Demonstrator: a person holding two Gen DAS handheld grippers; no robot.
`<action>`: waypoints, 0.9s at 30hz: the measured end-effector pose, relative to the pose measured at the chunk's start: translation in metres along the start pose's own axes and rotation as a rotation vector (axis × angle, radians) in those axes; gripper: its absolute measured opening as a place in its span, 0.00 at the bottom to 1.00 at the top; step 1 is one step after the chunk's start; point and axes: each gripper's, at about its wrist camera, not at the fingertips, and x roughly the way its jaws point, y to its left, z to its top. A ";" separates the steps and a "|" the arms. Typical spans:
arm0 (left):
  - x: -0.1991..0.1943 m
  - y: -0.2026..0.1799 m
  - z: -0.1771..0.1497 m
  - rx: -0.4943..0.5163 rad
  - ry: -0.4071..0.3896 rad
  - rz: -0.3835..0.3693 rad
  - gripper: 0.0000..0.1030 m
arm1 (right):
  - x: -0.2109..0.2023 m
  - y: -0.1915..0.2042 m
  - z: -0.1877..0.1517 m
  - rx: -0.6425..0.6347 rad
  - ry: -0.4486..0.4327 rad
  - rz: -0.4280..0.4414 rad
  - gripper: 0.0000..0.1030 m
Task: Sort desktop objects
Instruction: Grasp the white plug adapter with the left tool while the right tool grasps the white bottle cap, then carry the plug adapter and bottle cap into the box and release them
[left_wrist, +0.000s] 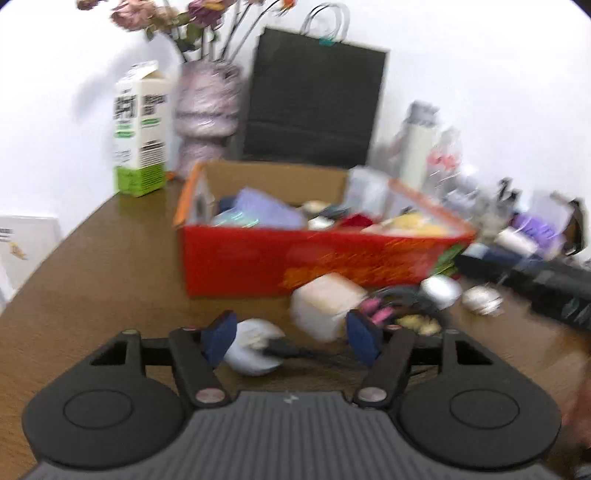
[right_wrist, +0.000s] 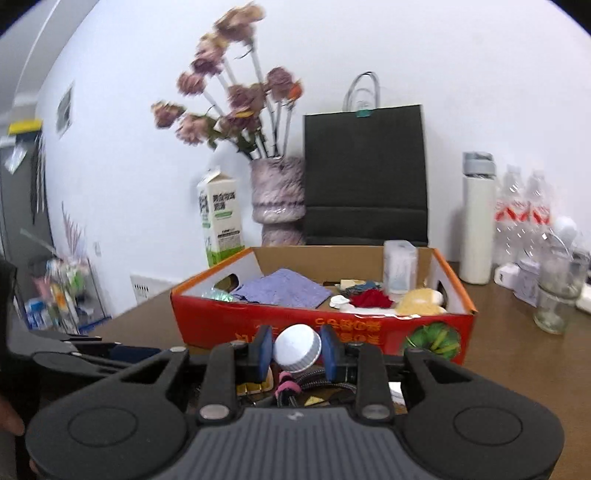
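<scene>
A red cardboard box (left_wrist: 280, 258) stands on the brown table and holds several small items; it also shows in the right wrist view (right_wrist: 258, 321). My right gripper (right_wrist: 297, 352) is shut on a white ribbed cap (right_wrist: 297, 350), held in front of the box's near wall. My left gripper (left_wrist: 291, 338) is open and empty, low over the table. Between and beyond its pads lie a white round lid (left_wrist: 247, 350), a white cube-shaped block (left_wrist: 325, 306), a black cable (left_wrist: 295, 352) and pink clips (left_wrist: 376, 312). The left view is blurred.
A milk carton (left_wrist: 140, 133), a vase of dried flowers (left_wrist: 207, 110) and a black paper bag (left_wrist: 314, 99) stand behind the box. A white bottle (right_wrist: 476, 221), water bottles (right_wrist: 524, 218) and a glass jar (right_wrist: 554, 295) stand at the right. Dark boxes (left_wrist: 535, 277) lie at the right.
</scene>
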 end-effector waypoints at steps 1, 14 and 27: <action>0.002 -0.004 0.005 -0.003 0.007 -0.035 0.73 | -0.002 -0.003 -0.002 0.018 0.005 -0.004 0.26; 0.076 -0.004 0.026 -0.199 0.226 0.018 0.50 | -0.017 -0.021 -0.027 0.100 0.042 -0.033 0.26; 0.064 -0.007 0.029 -0.143 0.201 0.035 0.40 | -0.026 -0.010 -0.016 0.054 0.046 -0.023 0.26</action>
